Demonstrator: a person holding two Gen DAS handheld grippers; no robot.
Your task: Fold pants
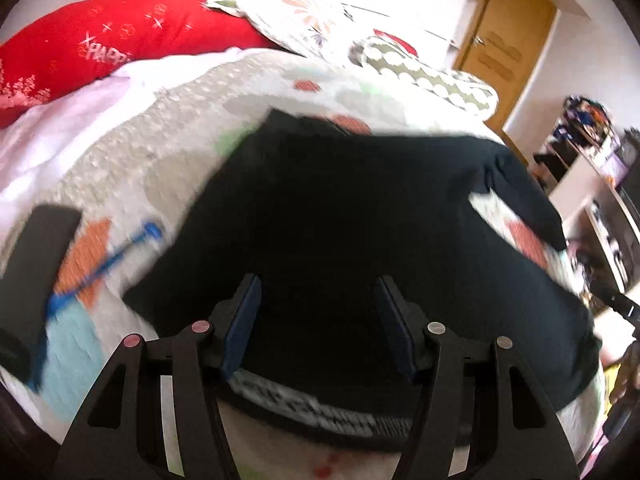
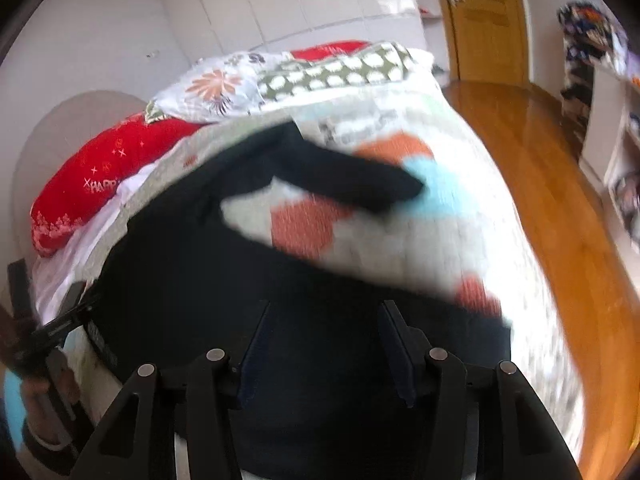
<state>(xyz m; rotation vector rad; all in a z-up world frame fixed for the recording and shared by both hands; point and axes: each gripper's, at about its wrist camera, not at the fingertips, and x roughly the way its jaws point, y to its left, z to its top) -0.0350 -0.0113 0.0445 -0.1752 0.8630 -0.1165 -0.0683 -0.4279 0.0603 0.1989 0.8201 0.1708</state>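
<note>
Black pants [image 1: 360, 216] lie spread on a patterned bedspread [image 1: 160, 128], waistband with white lettering [image 1: 320, 408] nearest the camera. My left gripper [image 1: 316, 292] is open above the waist area, its blue pads apart with only cloth below them. In the right wrist view the pants [image 2: 224, 280] fill the lower left, with one leg [image 2: 340, 172] reaching toward the far right. My right gripper [image 2: 324, 320] is open over the dark cloth. The left gripper [image 2: 52, 332] shows at the left edge there.
A red pillow [image 1: 112, 48] and floral and dotted pillows [image 1: 304, 20] lie at the head of the bed. A blue object [image 1: 104, 264] lies on the bedspread at left. Wooden floor [image 2: 560, 208], a door [image 1: 504, 40] and shelves [image 1: 592, 184] are to the right.
</note>
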